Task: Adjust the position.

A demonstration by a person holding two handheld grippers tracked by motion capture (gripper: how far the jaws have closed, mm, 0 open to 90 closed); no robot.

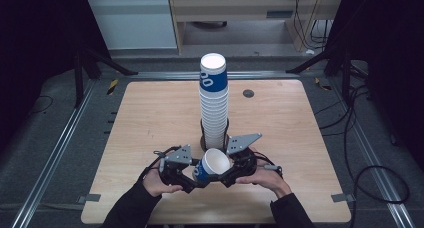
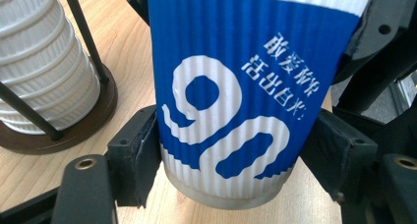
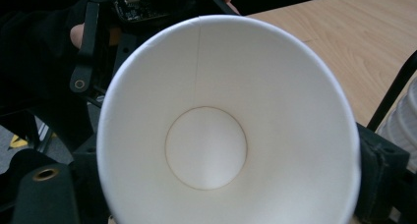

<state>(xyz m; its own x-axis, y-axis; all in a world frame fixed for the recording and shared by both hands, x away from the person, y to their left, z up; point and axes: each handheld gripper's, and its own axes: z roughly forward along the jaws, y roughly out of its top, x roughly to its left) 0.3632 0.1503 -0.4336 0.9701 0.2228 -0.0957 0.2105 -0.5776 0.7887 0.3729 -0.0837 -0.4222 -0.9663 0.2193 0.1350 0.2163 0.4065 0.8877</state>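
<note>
Holding one paper cup [image 1: 212,165] between them, both grippers meet near the front edge of the wooden table [image 1: 150,118]. The left gripper [image 2: 236,155] has its jaws closed on the lower part of the blue ribbed cup wall. The right gripper [image 1: 231,174] is at the cup's rim, and its view looks into the white inside of the cup; its jaws seem to touch the rim, but I cannot tell its grip. Just behind stands a tall stack of cups [image 1: 214,100] in a wire holder [image 2: 74,130].
</note>
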